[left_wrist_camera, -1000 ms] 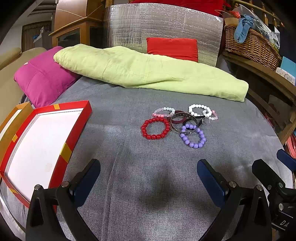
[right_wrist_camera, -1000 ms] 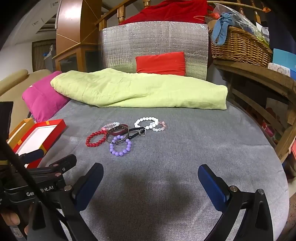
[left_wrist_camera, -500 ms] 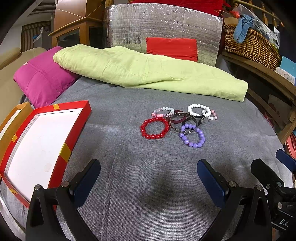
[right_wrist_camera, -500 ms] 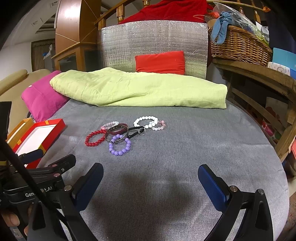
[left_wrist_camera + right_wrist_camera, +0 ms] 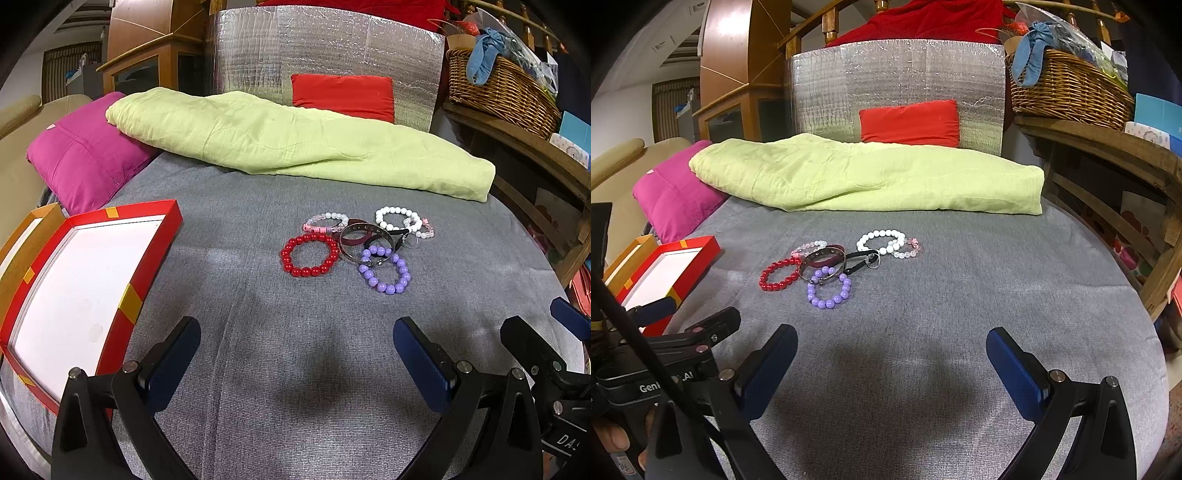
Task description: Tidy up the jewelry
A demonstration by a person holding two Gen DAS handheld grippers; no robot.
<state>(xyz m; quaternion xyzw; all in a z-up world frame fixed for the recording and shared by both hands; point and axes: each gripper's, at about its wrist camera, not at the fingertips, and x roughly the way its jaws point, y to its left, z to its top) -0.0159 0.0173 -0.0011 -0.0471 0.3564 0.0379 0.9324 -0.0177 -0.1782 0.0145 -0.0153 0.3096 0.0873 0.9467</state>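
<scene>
Several bracelets lie in a loose pile on the grey fabric: a red bead bracelet (image 5: pixel 309 255) (image 5: pixel 779 274), a purple bead bracelet (image 5: pixel 385 270) (image 5: pixel 829 288), a metal bangle (image 5: pixel 364 240) (image 5: pixel 822 261), a white bead bracelet (image 5: pixel 398 218) (image 5: pixel 881 241) and a clear pink one (image 5: pixel 327 222). An open red box (image 5: pixel 122 295) (image 5: pixel 690 254) with a white inside lies at the left. My left gripper (image 5: pixel 295 358) is open and empty, well short of the pile. My right gripper (image 5: pixel 891 363) is open and empty, to the right of the left one.
A folded green blanket (image 5: pixel 295 144) lies across the back, with a magenta cushion (image 5: pixel 81 162) at the left and a red cushion (image 5: pixel 341 96) on a silver panel. A wicker basket (image 5: pixel 1067 88) stands on a wooden shelf at the right.
Both grippers have barely moved; the view has shifted very slightly. Nothing was taken hold of or let go.
</scene>
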